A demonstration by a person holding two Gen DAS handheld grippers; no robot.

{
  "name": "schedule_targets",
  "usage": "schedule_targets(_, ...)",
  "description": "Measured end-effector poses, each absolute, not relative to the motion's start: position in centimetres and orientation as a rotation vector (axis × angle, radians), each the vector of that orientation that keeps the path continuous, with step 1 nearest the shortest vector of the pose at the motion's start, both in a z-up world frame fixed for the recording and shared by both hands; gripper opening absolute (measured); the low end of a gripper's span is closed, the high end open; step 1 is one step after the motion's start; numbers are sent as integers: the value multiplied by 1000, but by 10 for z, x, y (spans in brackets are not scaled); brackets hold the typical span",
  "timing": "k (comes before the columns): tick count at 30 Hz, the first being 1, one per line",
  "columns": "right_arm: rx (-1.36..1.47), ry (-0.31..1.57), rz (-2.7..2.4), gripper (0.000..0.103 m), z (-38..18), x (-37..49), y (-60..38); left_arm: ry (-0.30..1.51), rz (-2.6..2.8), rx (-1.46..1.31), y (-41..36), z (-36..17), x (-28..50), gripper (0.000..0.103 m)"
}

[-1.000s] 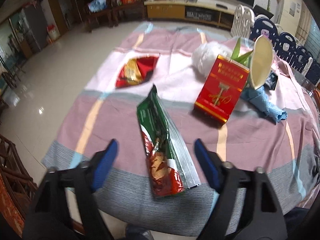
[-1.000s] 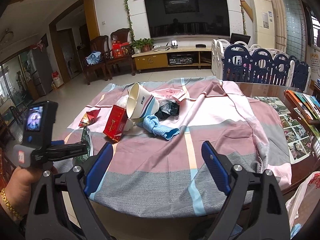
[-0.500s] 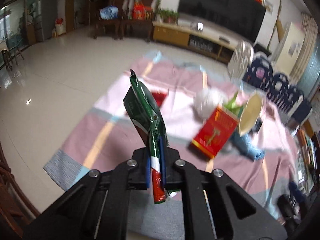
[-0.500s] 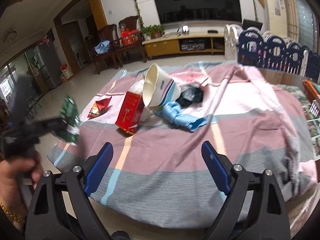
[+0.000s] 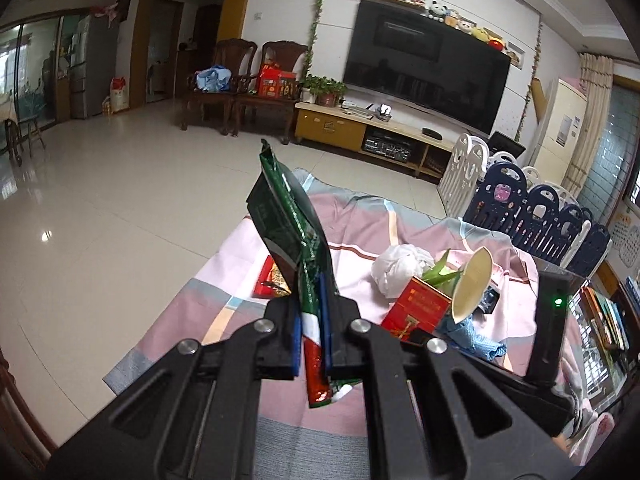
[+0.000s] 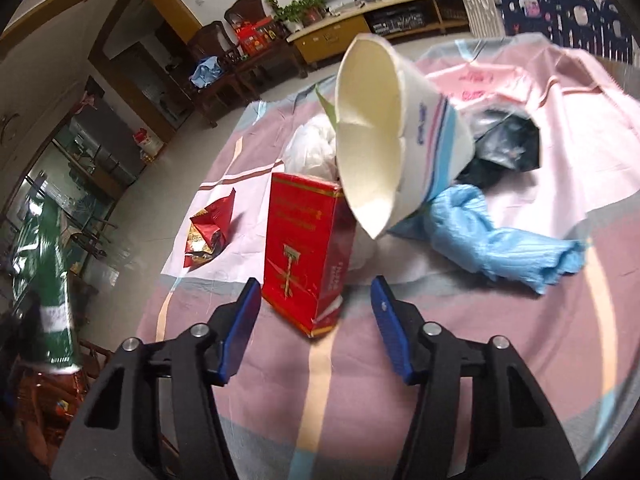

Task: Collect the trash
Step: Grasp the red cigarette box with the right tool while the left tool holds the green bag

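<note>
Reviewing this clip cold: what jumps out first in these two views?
The left gripper is shut on a green snack wrapper, which stands up tall in the middle of the left wrist view. In the right wrist view, the open right gripper frames a red box on the striped cloth, with a tipped paper bowl leaning just behind it.
</note>
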State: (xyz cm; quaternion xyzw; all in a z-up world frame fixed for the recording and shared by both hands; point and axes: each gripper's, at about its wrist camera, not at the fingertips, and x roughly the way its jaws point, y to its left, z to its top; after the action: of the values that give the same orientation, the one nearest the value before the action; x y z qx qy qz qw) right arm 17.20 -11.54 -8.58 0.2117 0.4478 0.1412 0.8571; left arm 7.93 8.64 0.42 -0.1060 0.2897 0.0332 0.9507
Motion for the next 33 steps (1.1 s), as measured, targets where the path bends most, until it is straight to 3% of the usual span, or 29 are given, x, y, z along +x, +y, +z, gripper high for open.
schedule_targets(1, 459, 960, 309, 47, -90, 176, -112, 594, 74, -227, 90, 3, 81, 9)
schedule_targets(2, 473, 983, 327, 37, -94, 181, -109, 597, 79, -234, 92, 2, 82, 9)
schedule_targets(3, 477, 1000, 342, 18, -97, 184, -106, 598, 81, -237, 93, 2, 81, 9)
schedule_targets(5, 455, 1004, 356, 0, -92, 182, -102, 600, 85, -235, 95, 2, 81, 9)
schedule_targets(12, 376, 933, 424, 1, -49, 140, -119, 600, 90, -253, 95, 4, 80, 9)
schedule_targets(13, 363, 935, 411, 2, -46, 137, -122, 599, 92, -255, 94, 4, 79, 9)
schedule_targets(14, 347, 937, 390, 16, -44, 135, -125, 597, 95, -255, 94, 5, 77, 9)
schedule_targets(15, 337, 936, 377, 48, -42, 133, -125, 594, 100, -256, 93, 5, 77, 9)
schedule_targets(17, 331, 902, 322, 80, -42, 128, -123, 580, 118, -259, 96, 6, 73, 9)
schedule_targets(22, 290, 930, 201, 81, -54, 136, -88, 541, 163, -268, 112, 13, 66, 9)
schedule_targets(29, -14, 873, -75, 81, -70, 150, -6, 445, 223, -267, 137, 28, 50, 9)
schedule_targets(33, 8, 900, -173, 81, -84, 165, 14, 411, 257, -274, 151, 33, 44, 9)
